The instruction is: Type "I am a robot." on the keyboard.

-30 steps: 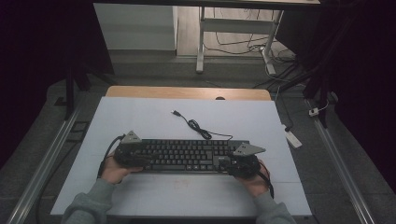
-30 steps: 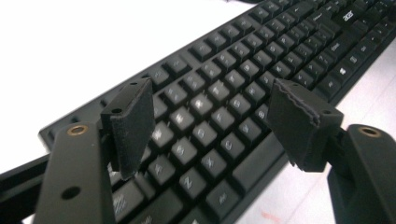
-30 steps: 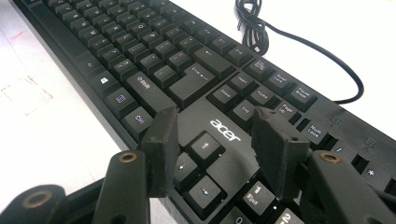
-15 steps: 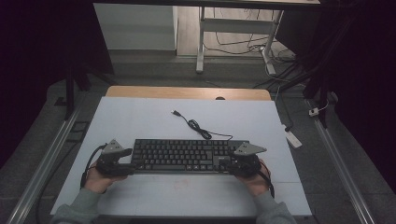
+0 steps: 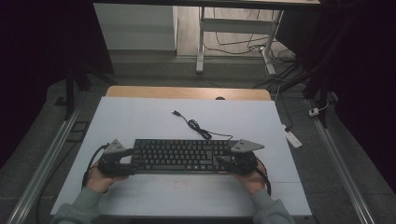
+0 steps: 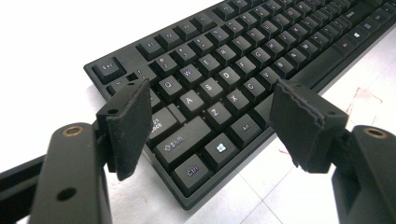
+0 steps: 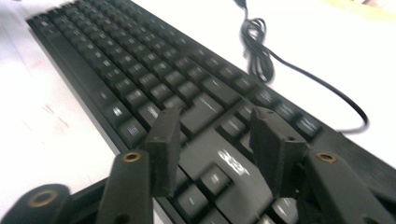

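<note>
Keyboard [image 5: 180,155] lay flat at 6 o'clock on the white table [image 5: 140,116], its cable [image 5: 198,127] trailing toward 12. Left gripper [image 5: 122,161] had backed off the left end since a second earlier and sat released, jaws wide around the Ctrl corner, pads clear. Right gripper [image 5: 223,161] jaws had just been closing over the right end; contact unclear. Judged: a re-grip. Legible keycaps: Shift, Ctrl, Alt, Q, W, A, S

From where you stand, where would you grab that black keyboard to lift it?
Probably by its two short ends, one gripper from each side. The keyboard lies flat, long and thin, so the left gripper and right gripper would balance it there, clear of its cable.
</note>
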The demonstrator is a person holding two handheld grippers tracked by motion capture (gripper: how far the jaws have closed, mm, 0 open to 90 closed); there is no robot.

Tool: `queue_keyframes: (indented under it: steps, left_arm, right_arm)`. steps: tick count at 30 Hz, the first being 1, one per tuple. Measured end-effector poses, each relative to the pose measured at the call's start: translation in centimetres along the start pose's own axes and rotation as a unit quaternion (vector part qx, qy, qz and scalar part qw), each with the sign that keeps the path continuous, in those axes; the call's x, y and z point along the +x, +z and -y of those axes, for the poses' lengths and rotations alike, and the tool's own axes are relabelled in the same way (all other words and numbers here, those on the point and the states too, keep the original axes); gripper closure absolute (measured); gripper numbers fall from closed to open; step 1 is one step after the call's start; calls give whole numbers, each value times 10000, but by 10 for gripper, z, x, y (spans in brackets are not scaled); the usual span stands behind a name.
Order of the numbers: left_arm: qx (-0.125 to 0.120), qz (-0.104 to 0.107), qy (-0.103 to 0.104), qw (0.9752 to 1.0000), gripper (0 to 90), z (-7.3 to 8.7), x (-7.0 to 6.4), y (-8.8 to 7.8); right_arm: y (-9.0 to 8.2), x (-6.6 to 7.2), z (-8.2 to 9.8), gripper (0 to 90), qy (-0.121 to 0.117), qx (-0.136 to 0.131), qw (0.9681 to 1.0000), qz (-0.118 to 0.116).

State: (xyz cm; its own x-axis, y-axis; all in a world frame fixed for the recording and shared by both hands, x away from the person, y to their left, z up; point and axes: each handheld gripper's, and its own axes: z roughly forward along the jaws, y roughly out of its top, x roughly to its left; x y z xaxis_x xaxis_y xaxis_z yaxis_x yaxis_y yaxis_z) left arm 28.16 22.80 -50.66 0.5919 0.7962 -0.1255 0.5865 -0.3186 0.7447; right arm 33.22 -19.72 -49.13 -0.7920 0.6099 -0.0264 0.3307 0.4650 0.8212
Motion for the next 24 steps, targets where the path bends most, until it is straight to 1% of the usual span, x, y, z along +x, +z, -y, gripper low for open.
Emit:
queue_keyframes:
  steps: [5, 8, 9, 16, 19, 24]
  left_arm:
    - [12, 1, 14, 10000, 299, 0, 0, 0]
    - [14, -4, 8, 10000, 299, 0, -1, 0]
    - [17, -1, 9, 10000, 299, 0, -1, 0]
    - [41, 3, 36, 10000, 298, 1, -1, 1]
    - [48, -1, 38, 10000, 298, 1, -1, 1]
    - [75, -7, 49, 10000, 298, 2, -1, 2]
  right_arm:
    - [11, 9, -11, 745, -106, 52, 9995, -277]
    - [18, 13, -17, 860, -131, 107, 9989, -441]
    - [20, 15, -18, 886, -135, 116, 9985, -508]
    - [38, 26, -26, 895, -237, 254, 9968, -721]
    - [47, 31, -29, 895, -319, 337, 9960, -762]
    - [59, 38, -32, 894, -371, 453, 9946, -858]
